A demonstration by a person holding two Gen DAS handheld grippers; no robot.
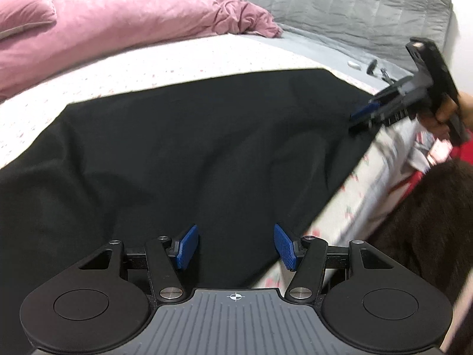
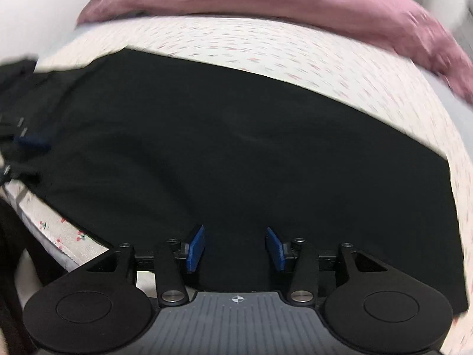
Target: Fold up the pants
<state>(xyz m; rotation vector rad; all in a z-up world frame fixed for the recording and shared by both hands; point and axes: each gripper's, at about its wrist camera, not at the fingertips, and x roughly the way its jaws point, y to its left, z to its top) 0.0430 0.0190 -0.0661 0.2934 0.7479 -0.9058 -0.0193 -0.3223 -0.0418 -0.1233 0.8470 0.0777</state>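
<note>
Black pants point(image 1: 183, 148) lie spread flat on a white flower-print bed sheet point(image 1: 118, 74). My left gripper point(image 1: 235, 247) hovers over their near edge, close to the bed's side, its blue pads apart and gripping no cloth. In the same view a hand holds my right gripper point(image 1: 356, 119) at the far right edge of the pants. The right wrist view is blurred: the pants point(image 2: 236, 148) fill the middle, and my right gripper point(image 2: 235, 248) stands open above their near edge. My left gripper point(image 2: 31, 142) appears as a dark blur at the far left.
A pink duvet point(image 1: 118, 26) is bunched along the back of the bed, with a grey quilt point(image 1: 340, 6) at the back right. Small objects point(image 1: 354, 65) lie on the grey sheet. The bed's side edge point(image 1: 369, 183) drops off at right, beside the person's dark and red clothing point(image 1: 428, 207).
</note>
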